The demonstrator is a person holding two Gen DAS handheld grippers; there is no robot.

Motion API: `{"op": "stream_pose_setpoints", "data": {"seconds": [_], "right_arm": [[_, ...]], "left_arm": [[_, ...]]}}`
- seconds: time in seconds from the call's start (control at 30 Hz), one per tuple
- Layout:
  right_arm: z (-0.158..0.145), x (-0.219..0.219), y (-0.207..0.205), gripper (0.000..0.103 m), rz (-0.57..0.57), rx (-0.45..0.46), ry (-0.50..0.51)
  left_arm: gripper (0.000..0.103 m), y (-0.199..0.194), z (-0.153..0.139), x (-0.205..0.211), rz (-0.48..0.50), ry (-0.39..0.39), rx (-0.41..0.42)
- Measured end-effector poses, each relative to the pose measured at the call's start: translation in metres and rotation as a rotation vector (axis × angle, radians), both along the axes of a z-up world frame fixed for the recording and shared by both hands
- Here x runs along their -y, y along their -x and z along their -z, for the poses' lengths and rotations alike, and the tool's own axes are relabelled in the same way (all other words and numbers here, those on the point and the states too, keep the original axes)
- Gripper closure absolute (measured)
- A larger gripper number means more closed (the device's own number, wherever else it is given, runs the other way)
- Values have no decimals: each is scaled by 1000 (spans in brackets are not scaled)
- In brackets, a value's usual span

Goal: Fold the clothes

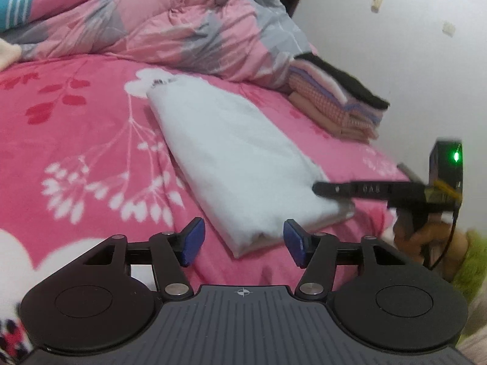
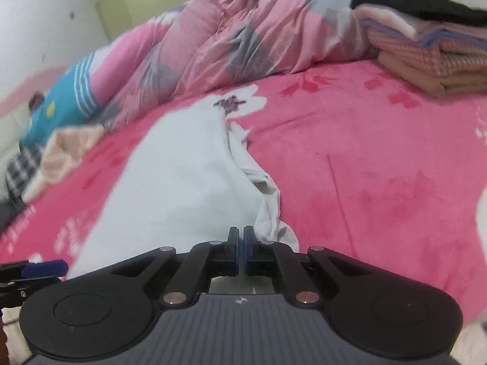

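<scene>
Garment (image 1: 237, 158) white, no legible writing

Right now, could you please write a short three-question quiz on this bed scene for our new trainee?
1. True or false: the left gripper is open.
2. What tops the stack of folded clothes? A) black garment B) white garment C) blue garment
3. Fill in: the right gripper is shut at the near edge of the ____ garment.

Key: 1 true; 2 A; 3 white. The right gripper's pads are closed, but whether cloth sits between them cannot be told. The garment lies lengthwise on the pink floral bedspread.
</scene>
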State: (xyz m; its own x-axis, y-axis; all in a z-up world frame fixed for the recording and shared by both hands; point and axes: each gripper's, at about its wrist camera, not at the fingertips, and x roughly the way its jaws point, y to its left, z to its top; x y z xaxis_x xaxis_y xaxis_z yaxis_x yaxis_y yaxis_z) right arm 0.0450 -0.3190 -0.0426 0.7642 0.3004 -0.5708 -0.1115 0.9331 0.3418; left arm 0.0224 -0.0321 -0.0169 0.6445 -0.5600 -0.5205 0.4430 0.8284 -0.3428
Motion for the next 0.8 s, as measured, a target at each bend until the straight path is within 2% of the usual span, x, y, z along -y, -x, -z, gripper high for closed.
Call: {"op": "stream_pose_setpoints", "data": {"seconds": [0.07, 0.13, 0.2, 0.27, 0.3, 0.43, 0.5, 0.57, 0.6, 0.67, 0.73, 0.8], "right_arm": [[-6, 9, 3, 100, 25, 14, -32], [-14, 18, 7, 100, 52, 29, -57], [-21, 28, 10, 96, 80, 45, -81], [-24, 36, 12, 83, 121, 38, -71], [-23, 38, 12, 73, 144, 29, -52], [-16, 45, 15, 63, 233, -11, 27], [-11, 47, 15, 54, 273, -31, 52], [-8, 48, 15, 53, 297, -48, 82], [-9, 47, 15, 53, 297, -53, 93], [-13, 42, 14, 44, 274, -41, 110], [-18, 30, 16, 31, 222, 5, 142], [-24, 18, 18, 28, 169, 52, 175]], "left_arm": [[32, -7, -12, 1, -15, 7, -2], [28, -16, -10, 11, -35, -38, -29], [13, -25, -8, 21, -55, -86, -58], [7, -34, -5, 32, -75, -134, -86], [5, -39, -4, 37, -85, -158, -101], [3, -57, 1, 59, -124, -254, -158], [1, -66, 4, 70, -144, -302, -187], [0, -72, 11, 74, -168, -333, -245], [0, -72, 12, 74, -176, -338, -254], [0, -73, 14, 75, -190, -344, -266], [0, -73, 13, 75, -194, -354, -276], [0, -74, 12, 78, -203, -361, -286]]}}
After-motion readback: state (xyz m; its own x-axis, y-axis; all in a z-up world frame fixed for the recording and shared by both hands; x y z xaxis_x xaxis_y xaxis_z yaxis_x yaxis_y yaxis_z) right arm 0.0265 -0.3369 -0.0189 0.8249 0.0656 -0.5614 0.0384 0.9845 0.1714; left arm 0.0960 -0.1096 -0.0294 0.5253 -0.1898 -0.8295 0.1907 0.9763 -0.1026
